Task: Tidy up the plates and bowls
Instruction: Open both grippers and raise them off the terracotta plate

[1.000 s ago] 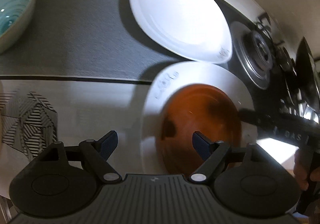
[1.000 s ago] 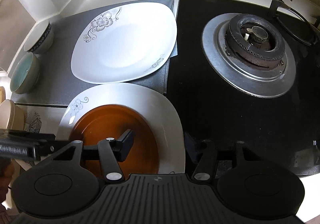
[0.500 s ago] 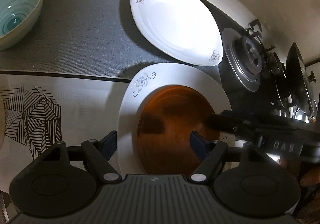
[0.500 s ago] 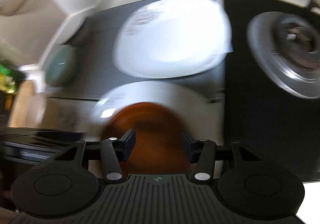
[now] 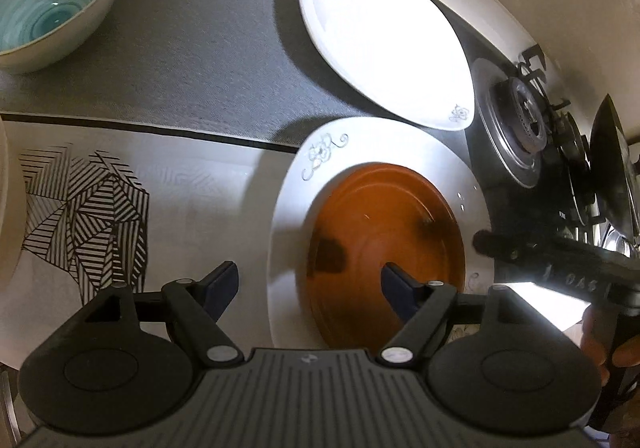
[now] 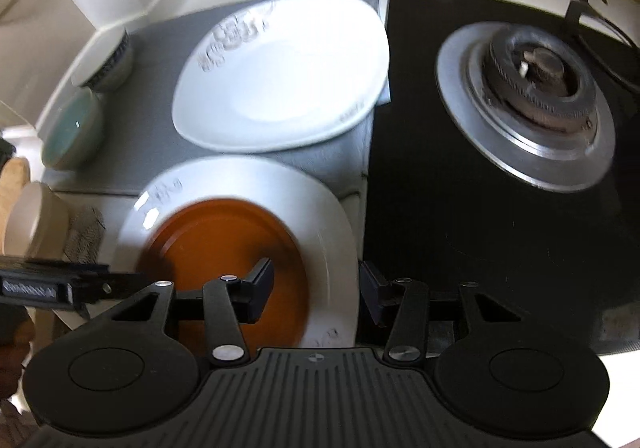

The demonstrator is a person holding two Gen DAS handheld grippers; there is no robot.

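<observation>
Brown plate [image 5: 384, 244] lies nested on the near flowered white plate [image 5: 292, 207], likely the start of a stack, so the left gripper [image 5: 306, 290] hovers agape while the right gripper [image 6: 316, 290], closing, straddles that rim [image 6: 344, 248] unpinched

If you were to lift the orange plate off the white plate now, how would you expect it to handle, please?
The orange plate looks rigid and glossy, so probably slippery between pads. It lies flat on the white plate, its low rim likely hard to get under. A push would probably slide it rather than tip it.
</observation>
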